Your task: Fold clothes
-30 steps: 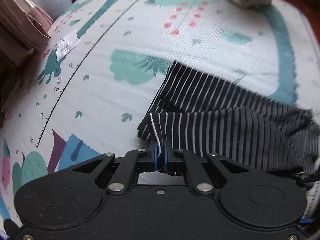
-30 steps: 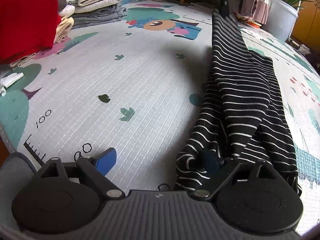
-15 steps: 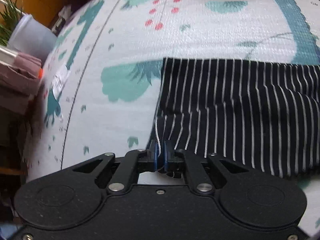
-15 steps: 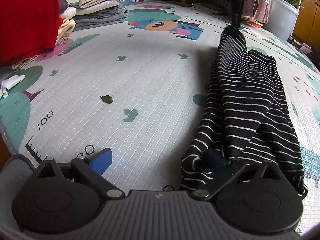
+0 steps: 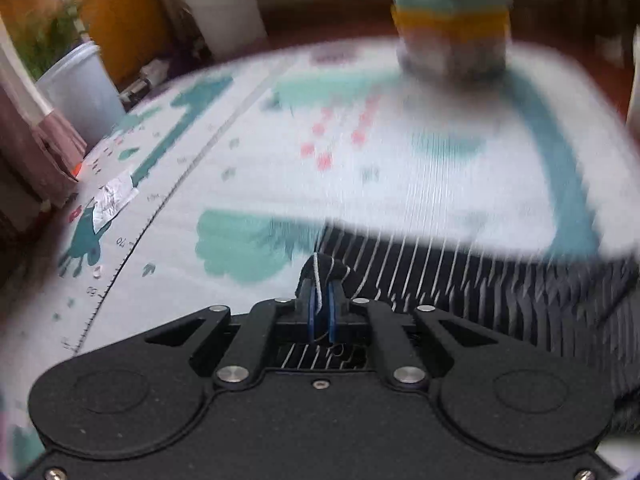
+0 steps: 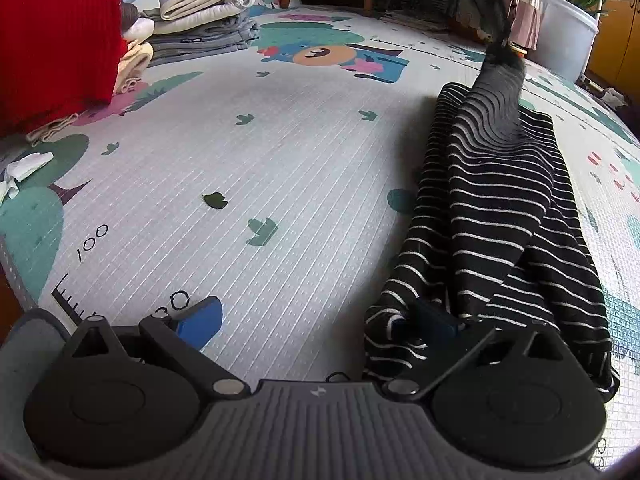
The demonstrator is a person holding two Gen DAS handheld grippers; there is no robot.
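The left gripper (image 5: 321, 304) has its jaws pressed nearly together on a pinched-up tuft of the black striped garment (image 6: 496, 216), with a white thread of the fabric running between the blue pads (image 5: 308, 308); the view from that wrist is smeared by motion blur. The garment lies stretched in a long folded band across the patterned play mat (image 6: 240, 152), its far end drawn up off the mat into a narrow twisted tail toward the left gripper. The right gripper (image 6: 320, 322) stands with its jaws spread wide, pressing on nothing; they have just been opening. Its left blue pad (image 6: 202, 322) rests on bare mat, while the right pad (image 6: 436, 326) sits against the rumpled near end of the garment, whose cloth is not between the two pads. At the mat's far left sit a stack of folded clothes (image 6: 204, 4) and a red knitted item (image 6: 56, 36). A white bucket with a green plant (image 6: 564, 28) stands past the mat's far right edge. Another blurred pile of folded clothes (image 5: 452, 28) shows at the far edge in the left wrist view.
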